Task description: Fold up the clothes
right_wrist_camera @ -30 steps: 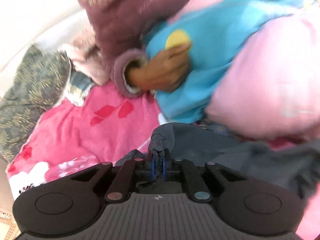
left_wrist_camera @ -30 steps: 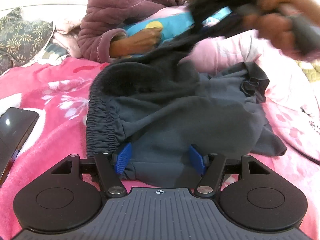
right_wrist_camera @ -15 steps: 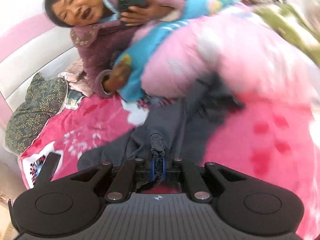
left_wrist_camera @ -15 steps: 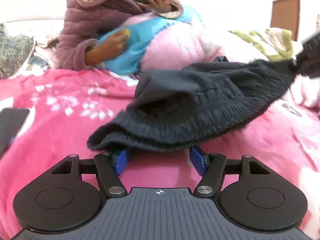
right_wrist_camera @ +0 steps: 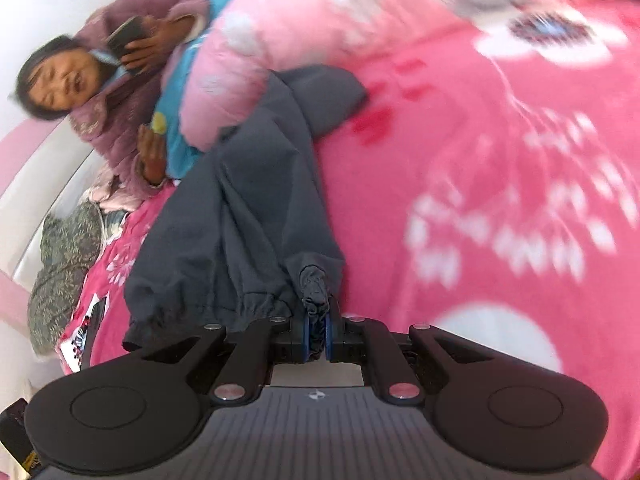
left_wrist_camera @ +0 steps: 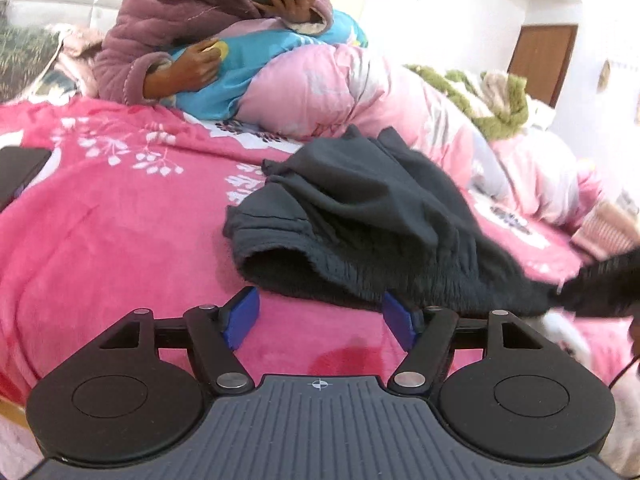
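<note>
A dark grey pair of trousers (left_wrist_camera: 360, 216) lies on a pink flowered blanket (left_wrist_camera: 120, 220), its elastic waistband turned toward me. My left gripper (left_wrist_camera: 320, 314) stands just in front of that waistband; its jaws are opening and nothing is between the blue pads (left_wrist_camera: 242, 314). In the right wrist view the same trousers (right_wrist_camera: 248, 208) stretch away from my right gripper (right_wrist_camera: 316, 326), which is shut on a bunched bit of the gathered waistband. The right gripper shows as a dark blur (left_wrist_camera: 604, 284) at the right edge of the left wrist view.
A person in a purple quilted jacket (left_wrist_camera: 176, 20) sits at the head of the bed holding a phone, under a pink and blue quilt (left_wrist_camera: 360, 84). A black flat device (left_wrist_camera: 20, 168) lies at the left edge. A green throw (left_wrist_camera: 492, 104) and a brown door (left_wrist_camera: 540, 60) are at the back right.
The right gripper has swung the trousers' waistband out to the right and lower, stretching the garment across the blanket. The left gripper's pads no longer touch the cloth, and its jaws stand wider.
</note>
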A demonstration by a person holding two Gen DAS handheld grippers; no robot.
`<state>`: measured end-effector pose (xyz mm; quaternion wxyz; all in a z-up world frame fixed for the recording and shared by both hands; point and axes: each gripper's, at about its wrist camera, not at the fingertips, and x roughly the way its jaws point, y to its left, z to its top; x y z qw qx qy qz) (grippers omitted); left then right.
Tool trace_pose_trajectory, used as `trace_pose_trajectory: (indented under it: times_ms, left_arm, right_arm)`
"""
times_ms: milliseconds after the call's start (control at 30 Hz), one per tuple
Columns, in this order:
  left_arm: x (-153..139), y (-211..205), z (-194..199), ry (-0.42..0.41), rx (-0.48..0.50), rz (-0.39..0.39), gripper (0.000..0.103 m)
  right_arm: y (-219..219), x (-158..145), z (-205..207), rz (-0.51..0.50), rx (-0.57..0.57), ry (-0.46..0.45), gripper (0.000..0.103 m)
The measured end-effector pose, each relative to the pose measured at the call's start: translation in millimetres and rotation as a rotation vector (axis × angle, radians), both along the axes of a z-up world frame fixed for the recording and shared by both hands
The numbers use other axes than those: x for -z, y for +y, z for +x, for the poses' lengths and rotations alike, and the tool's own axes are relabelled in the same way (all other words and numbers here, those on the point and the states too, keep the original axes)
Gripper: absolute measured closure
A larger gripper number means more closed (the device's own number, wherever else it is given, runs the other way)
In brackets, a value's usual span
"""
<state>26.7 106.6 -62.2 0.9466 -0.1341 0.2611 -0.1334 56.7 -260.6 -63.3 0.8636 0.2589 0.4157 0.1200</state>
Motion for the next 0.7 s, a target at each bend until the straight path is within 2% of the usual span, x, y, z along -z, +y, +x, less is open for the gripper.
trace_pose_trajectory:
  times_ms: [133,233,367,433,500,533,600,700]
  left_arm:
    - [-4,13,0,-0.017,-0.047,-0.055,0.032]
    - [-5,24,7,-0.024,-0.097,-0.113,0.031]
    - [0,28,21,-0.009,-0.128,-0.110,0.031]
    - [2,29,24,-0.005,-0.127,-0.113,0.032]
    - [3,31,26,0.001,-0.123,-0.126,0.032]
    - [4,31,27,0.004,-0.122,-0.133,0.032]
    - [5,33,29,0.008,-0.121,-0.145,0.032]
    - [5,32,39,0.022,-0.129,-0.122,0.037]
  right_arm:
    - [-15,9,-12,0.067,-0.012,0.013,0.092]
    - [-18,0,-14,0.055,-0.025,-0.038,0.083]
    - [-22,-11,1,0.024,-0.017,-0.079,0.068]
    - [-23,-14,8,0.029,-0.011,-0.087,0.064]
    - [-21,-12,13,0.050,-0.017,-0.070,0.055]
    - [-19,-9,13,0.058,-0.023,-0.054,0.054]
    - [-16,0,12,0.068,-0.026,-0.022,0.043]
    - [-15,14,8,0.100,-0.021,0.014,0.042]
